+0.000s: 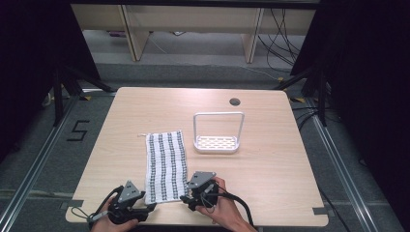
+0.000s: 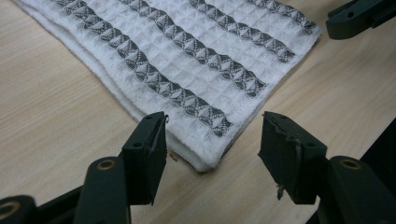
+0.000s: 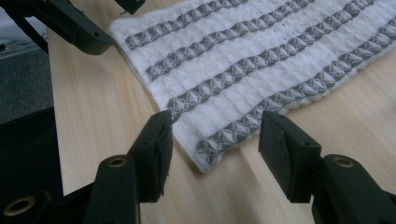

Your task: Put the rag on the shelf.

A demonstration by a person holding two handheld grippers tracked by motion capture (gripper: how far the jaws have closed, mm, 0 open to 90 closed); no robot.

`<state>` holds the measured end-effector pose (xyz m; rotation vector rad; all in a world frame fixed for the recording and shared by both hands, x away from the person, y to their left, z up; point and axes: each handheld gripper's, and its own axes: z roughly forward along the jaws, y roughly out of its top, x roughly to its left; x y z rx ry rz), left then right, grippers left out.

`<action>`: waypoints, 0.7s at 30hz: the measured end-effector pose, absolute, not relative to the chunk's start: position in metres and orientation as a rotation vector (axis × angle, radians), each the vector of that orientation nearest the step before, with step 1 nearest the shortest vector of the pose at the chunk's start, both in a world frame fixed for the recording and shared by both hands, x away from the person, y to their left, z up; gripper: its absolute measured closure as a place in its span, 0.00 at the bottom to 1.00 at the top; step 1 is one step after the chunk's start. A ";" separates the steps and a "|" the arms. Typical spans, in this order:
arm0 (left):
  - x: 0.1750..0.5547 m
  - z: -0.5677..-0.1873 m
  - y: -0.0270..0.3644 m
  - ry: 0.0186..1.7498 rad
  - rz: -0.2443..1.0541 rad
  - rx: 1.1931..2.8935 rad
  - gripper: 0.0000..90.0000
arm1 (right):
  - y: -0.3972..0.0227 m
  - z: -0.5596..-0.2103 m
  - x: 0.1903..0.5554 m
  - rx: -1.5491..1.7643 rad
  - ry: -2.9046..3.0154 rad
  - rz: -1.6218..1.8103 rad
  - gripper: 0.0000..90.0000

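Note:
A folded white towel (image 1: 166, 165) with grey stripes lies flat on the wooden table (image 1: 270, 179), its short end toward the near edge. My left gripper (image 1: 149, 208) sits at the towel's near left corner. In the left gripper view its jaws (image 2: 215, 126) stand open on either side of that corner of the towel (image 2: 196, 51), pads apart from the cloth. My right gripper (image 1: 186, 198) is at the near right corner. In the right gripper view its jaws (image 3: 217, 123) are open around the corner of the towel (image 3: 261, 56), not pressing on it.
A white slotted tray with a tall loop handle (image 1: 217, 144) stands beyond the towel, to its right. A round cable hole (image 1: 235, 102) is near the table's far edge. Both hands are close to the table's near edge.

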<state>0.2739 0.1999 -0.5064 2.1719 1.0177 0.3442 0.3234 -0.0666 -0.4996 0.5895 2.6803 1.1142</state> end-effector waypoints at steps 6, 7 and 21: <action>0.276 -0.507 0.200 0.995 0.347 2.217 0.48 | -0.061 -0.503 0.325 0.593 2.692 1.082 0.52; 0.277 -0.507 0.200 0.995 0.344 2.224 0.49 | -0.060 -0.504 0.326 0.596 2.696 1.091 0.52; 0.280 -0.514 0.200 0.973 0.398 2.196 0.77 | -0.056 -0.513 0.332 0.654 2.706 1.105 0.80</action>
